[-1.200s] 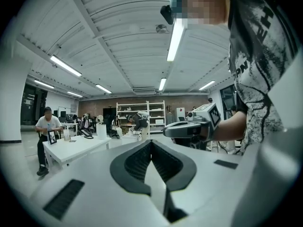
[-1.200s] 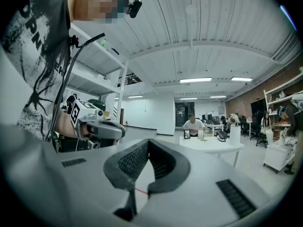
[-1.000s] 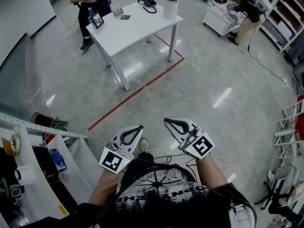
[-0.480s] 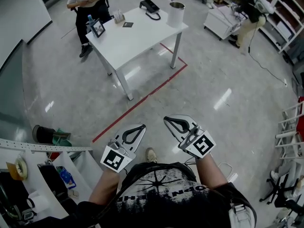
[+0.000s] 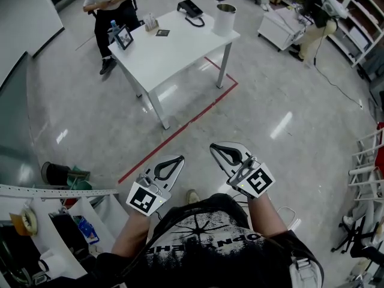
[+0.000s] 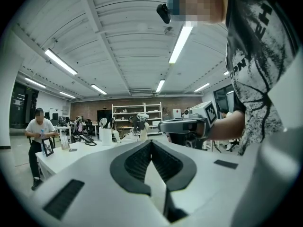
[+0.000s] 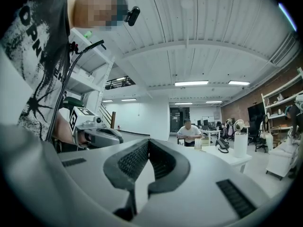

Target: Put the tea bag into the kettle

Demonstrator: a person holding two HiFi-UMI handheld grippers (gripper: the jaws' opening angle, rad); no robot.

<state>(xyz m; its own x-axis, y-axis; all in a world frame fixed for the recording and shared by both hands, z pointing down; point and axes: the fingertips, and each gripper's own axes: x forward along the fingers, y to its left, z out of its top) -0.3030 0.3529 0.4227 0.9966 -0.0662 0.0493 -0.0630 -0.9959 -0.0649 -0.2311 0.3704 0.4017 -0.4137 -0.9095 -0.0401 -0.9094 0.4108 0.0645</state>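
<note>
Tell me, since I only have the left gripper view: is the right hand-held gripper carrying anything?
Observer: No. The right gripper view shows the right hand-held gripper with its jaws together and nothing between them.
Operator: What lies between us and the table?
Observer: In the head view, a stretch of floor crossed by a red tape line separates us from the white table.
Operator: Anything close on our left side?
Observer: Yes, the head view shows a white rack with odds and ends at the lower left.
</note>
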